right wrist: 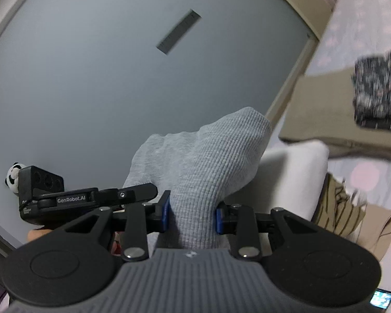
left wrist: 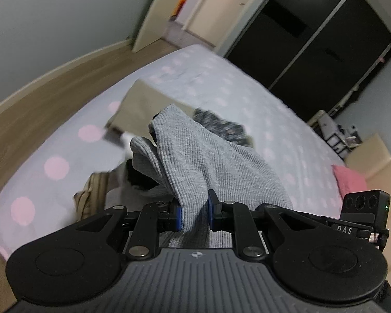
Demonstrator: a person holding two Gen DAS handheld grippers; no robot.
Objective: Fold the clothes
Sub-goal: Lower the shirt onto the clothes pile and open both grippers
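Observation:
A grey waffle-knit garment (left wrist: 208,161) is bunched between the blue pads of my left gripper (left wrist: 194,214), which is shut on it and holds it above the bed. My right gripper (right wrist: 191,212) is shut on another bunch of the same grey garment (right wrist: 203,161), lifted in front of a grey wall. The rest of the garment hangs below both grippers, out of sight. In the right wrist view the left gripper's camera block (right wrist: 39,187) shows close on the left.
A bed with a pale sheet with pink dots (left wrist: 221,83) lies below. On it are a folded tan garment (right wrist: 323,104), a dark patterned folded garment (right wrist: 378,91), a white piece (right wrist: 294,174) and crumpled khaki clothes (right wrist: 352,214). A wooden bed frame (left wrist: 39,104) runs along the left, and cardboard boxes (left wrist: 375,161) stand at the right.

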